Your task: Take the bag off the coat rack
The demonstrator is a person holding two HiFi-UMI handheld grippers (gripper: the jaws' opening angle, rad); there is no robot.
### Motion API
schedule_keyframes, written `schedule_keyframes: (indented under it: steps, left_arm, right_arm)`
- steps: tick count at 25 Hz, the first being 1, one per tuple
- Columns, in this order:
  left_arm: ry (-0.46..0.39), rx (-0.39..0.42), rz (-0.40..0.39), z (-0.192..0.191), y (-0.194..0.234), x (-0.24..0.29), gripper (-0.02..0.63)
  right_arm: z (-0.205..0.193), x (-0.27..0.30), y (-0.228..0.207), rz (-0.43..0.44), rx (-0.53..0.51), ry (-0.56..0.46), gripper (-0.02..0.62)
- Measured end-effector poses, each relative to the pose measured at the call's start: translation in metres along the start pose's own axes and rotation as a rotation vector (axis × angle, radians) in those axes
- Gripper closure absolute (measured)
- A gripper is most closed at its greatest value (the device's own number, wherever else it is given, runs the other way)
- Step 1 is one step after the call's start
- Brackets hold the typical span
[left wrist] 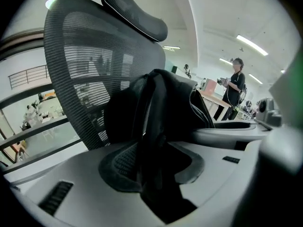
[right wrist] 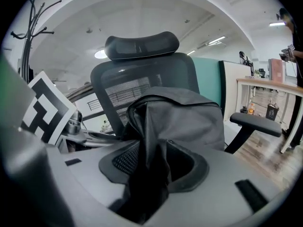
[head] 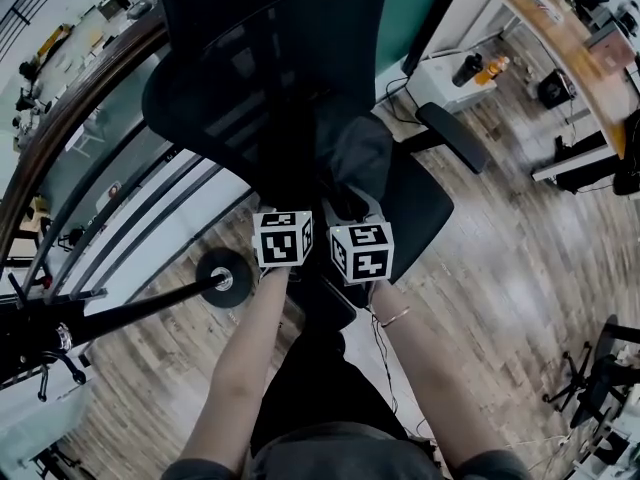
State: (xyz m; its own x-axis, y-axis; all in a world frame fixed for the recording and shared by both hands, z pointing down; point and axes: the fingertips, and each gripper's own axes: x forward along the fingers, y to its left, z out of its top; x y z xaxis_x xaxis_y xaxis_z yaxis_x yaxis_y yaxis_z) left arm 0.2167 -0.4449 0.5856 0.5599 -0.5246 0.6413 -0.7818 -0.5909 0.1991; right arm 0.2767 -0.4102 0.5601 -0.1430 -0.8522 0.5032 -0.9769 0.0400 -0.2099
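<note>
In the left gripper view, your left tongs [left wrist: 154,167] stand partly apart with a dark fold of the bag [left wrist: 163,103] running up between them. The fold hangs slack, and the pads do not seem to pinch it. The bag itself slumps on the chair [left wrist: 80,56], leaning on the mesh back. A person [left wrist: 235,82] stands far off to the right.

In the right gripper view, your right tongs [right wrist: 151,171] are likewise half spread. A grey fold drapes loosely through the gap and nothing is clamped. The bag sits just beyond, on the seat. The rack [right wrist: 31,18] shows at far left, with nothing on the hooks that are in frame, well apart from the bag. So, as I judge it, the lift off the rack is done and you are at the letting-go step. The next move calls for drawing both tongs straight back toward you until the folds slip free. Go slowly enough that the cloth does not snag a pad and tug the bag off the seat.

In the head view, both tongs reach side by side over the near edge of the seat, and the bag shows grey against the black chair. The rack stands to the left, its round base on the floor [head: 500,268]. The floor is wood plank, bare around the chair. A desk [head: 560,28] with small items on it runs along the far right.
</note>
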Motion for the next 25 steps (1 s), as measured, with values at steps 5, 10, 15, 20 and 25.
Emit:
schedule_keyframes:
  steps: [5,10,15,20,25]
  left_arm:
    - [-0.045,-0.013,0.007,0.002,0.001,-0.022,0.463]
    - [-0.09,-0.026,0.016,0.004,-0.001,-0.047,0.486]
    - [-0.138,-0.012,0.036,0.008,-0.003,-0.073,0.525]
    - [-0.189,0.0,0.043,0.009,-0.009,-0.104,0.541]
    - [-0.238,0.015,0.034,0.012,-0.019,-0.135,0.549]
  right_arm:
    - [0.001,-0.011,0.008,0.022,-0.004,-0.016,0.419]
    - [0.004,-0.029,0.011,0.026,0.014,-0.046,0.437]
    - [0.008,-0.051,0.013,0.02,0.014,-0.073,0.472]
    - [0.011,-0.081,0.019,0.009,-0.045,-0.107,0.515]
    - [0.016,-0.116,0.023,-0.012,-0.099,-0.153,0.562]
